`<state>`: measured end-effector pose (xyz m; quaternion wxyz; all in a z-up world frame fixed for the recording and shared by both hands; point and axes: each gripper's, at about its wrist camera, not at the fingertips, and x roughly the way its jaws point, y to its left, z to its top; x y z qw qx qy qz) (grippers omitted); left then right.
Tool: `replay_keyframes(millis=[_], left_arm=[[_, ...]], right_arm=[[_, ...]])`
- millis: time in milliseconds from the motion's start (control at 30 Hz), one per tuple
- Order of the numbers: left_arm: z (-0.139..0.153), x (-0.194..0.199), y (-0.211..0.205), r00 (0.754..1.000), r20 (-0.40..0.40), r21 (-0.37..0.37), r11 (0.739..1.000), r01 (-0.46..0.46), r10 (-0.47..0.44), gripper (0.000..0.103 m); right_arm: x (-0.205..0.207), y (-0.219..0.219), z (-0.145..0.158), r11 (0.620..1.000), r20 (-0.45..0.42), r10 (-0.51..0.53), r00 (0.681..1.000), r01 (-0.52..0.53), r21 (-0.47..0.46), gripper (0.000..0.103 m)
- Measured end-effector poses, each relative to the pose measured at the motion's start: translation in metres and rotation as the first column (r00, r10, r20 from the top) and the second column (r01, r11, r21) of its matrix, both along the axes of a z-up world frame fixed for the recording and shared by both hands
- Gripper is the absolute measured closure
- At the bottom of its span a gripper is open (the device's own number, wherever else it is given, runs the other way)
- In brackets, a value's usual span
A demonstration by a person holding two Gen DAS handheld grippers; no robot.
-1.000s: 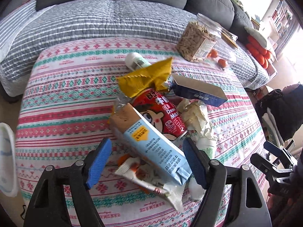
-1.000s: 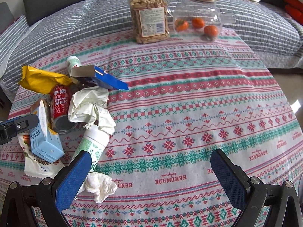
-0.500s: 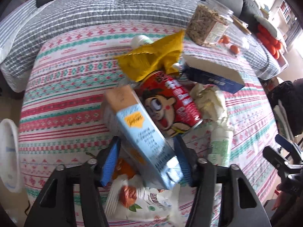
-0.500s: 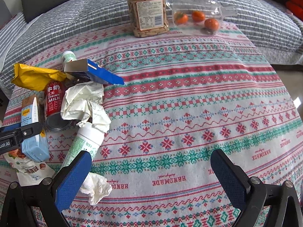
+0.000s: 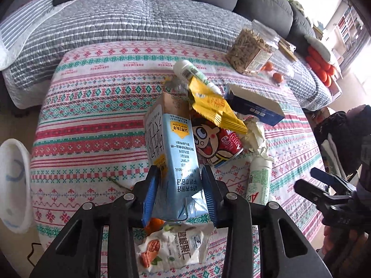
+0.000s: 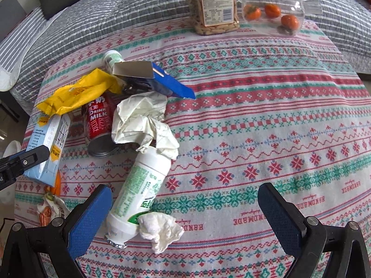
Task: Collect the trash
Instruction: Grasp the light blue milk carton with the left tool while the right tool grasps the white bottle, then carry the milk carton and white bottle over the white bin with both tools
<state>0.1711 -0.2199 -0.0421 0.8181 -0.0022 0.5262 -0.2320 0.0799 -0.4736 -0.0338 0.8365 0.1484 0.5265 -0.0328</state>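
My left gripper (image 5: 179, 193) is shut on a light-blue milk carton (image 5: 172, 153), lifted clear of the cloth; the same carton (image 6: 47, 143) shows at the left edge of the right wrist view. Under it lies a white nut packet (image 5: 172, 249). A red milk can (image 5: 216, 141), a yellow wrapper (image 5: 214, 107), a blue box (image 5: 254, 106), crumpled paper (image 6: 141, 118) and a white-green bottle (image 6: 139, 190) lie in a pile. My right gripper (image 6: 184, 210) stands open over the cloth, its left finger beside the bottle and a tissue wad (image 6: 160, 230).
A jar of nuts (image 6: 213, 4) and a clear jar with oranges (image 6: 272, 11) stand at the far table edge. A grey sofa (image 5: 116, 20) lies behind. A white round rim (image 5: 14, 185) sits off the table's left side. The patterned tablecloth (image 6: 266, 120) is bare on the right.
The left gripper closed on the milk carton and raised it off the nut packet. The right gripper moved forward and lower, closer to the bottle and tissue.
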Motion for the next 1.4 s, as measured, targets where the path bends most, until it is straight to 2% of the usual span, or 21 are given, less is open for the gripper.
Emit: replay_keyframes(millis=[133,333,500,633,700,867,1133,1400], left_arm=[[0.009,-0.006,0.015,1.0,0.025,0.008,1.0,0.0,0.0,0.063],[0.006,-0.007,0.032,1.0,0.018,0.02,1.0,-0.015,0.015,0.063],[0.004,-0.009,0.046,0.999,0.009,0.029,0.999,-0.034,0.034,0.063],[0.004,-0.009,0.055,0.999,0.003,0.029,0.998,-0.047,0.047,0.063],[0.005,-0.009,0.059,0.999,0.006,0.03,0.998,-0.053,0.052,0.063],[0.004,-0.01,0.067,0.998,0.008,0.036,0.997,-0.061,0.061,0.063],[0.006,-0.012,0.079,0.997,0.012,0.038,0.997,-0.074,0.074,0.063],[0.011,-0.016,0.09,0.996,0.023,0.028,0.996,-0.081,0.081,0.063]], right_arm=[[0.01,0.016,-0.006,0.998,-0.023,0.028,0.999,-0.027,0.052,0.0],[0.023,0.04,-0.026,0.991,-0.102,0.074,0.992,-0.062,0.121,0.017],[0.033,0.055,-0.037,0.991,-0.135,0.1,0.986,-0.087,0.099,0.031],[0.039,0.064,-0.042,0.992,-0.152,0.107,0.983,-0.096,0.079,0.038],[0.042,0.066,-0.044,0.992,-0.159,0.111,0.981,-0.101,0.074,0.048],[0.048,0.072,-0.05,0.992,-0.179,0.112,0.978,-0.101,0.07,0.06],[0.042,0.07,-0.04,0.991,-0.138,0.115,0.984,-0.104,0.081,0.062],[0.026,0.07,-0.012,0.986,-0.053,0.139,0.989,-0.133,0.101,0.062]])
